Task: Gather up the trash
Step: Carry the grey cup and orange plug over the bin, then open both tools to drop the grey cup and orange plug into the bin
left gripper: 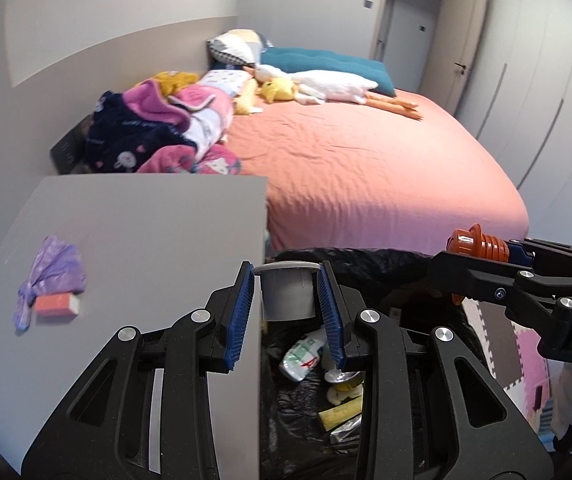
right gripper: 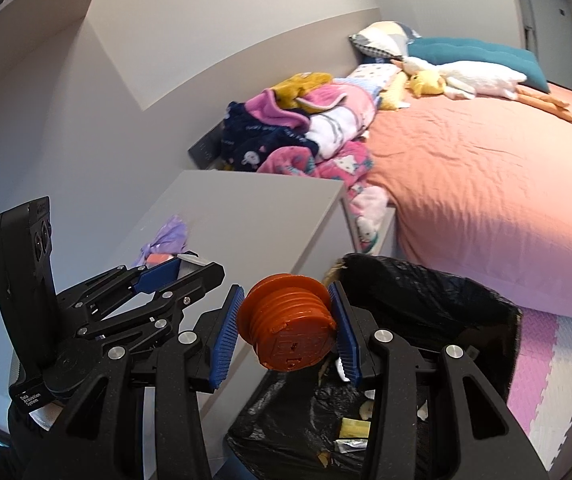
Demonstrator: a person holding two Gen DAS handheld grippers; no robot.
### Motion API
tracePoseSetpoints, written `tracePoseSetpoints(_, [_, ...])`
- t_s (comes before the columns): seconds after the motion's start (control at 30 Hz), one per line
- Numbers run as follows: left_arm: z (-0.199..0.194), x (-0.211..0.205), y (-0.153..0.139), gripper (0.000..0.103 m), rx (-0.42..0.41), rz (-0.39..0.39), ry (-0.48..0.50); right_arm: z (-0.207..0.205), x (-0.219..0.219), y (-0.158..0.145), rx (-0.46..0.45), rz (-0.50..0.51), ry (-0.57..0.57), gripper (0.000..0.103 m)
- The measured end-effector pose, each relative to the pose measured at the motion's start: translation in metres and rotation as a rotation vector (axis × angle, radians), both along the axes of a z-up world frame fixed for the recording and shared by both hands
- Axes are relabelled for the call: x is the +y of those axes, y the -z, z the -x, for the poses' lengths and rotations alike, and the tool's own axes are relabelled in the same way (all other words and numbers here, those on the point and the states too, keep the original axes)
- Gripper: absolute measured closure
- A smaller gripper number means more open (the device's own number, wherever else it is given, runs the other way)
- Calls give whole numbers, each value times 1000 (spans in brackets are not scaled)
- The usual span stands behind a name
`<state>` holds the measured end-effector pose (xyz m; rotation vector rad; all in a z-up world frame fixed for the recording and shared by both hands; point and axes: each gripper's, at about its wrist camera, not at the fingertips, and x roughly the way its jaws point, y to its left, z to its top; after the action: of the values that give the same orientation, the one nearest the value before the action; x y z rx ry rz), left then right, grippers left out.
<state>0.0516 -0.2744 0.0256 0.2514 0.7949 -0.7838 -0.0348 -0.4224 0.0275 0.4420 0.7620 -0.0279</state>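
My left gripper (left gripper: 287,304) is shut on a small grey flanged tube (left gripper: 287,294), held over the edge between the grey tabletop (left gripper: 133,240) and a black-lined trash bin (left gripper: 310,404). My right gripper (right gripper: 286,328) is shut on an orange ribbed plug (right gripper: 286,326), just above the bin's black bag (right gripper: 426,292). In the left wrist view the right gripper (left gripper: 482,252) shows at the right with the orange plug (left gripper: 476,242). Inside the bin lie a crushed wrapper (left gripper: 302,358), yellow scraps and foil. A knotted purple bag (left gripper: 51,276) and an orange-and-white eraser block (left gripper: 57,305) lie on the tabletop.
A bed with an orange sheet (left gripper: 366,176) fills the space behind the bin, piled with clothes (left gripper: 157,128), pillows and plush toys. Pink and white foam floor mats (right gripper: 546,368) lie at the right. White wardrobe doors (left gripper: 526,60) stand at the far right.
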Motion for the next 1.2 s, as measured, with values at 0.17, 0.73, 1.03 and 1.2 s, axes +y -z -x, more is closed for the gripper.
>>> tracePoseSetpoints(0.17, [7, -19, -2, 71, -1, 5, 64, 13, -15, -2, -6, 3, 50, 58])
tracePoseSetpoints(0.73, [20, -37, -3, 13, 27, 22, 204, 53, -48, -25, -77, 46, 226, 25])
tracePoseSetpoints(1.03, [19, -30, -4, 13, 13, 13, 171, 42, -42, -23, -75, 41, 178, 25])
tracePoseSetpoints(1.2, [17, -19, -4, 13, 7, 8, 131, 30, -32, -22, -73, 35, 132, 25])
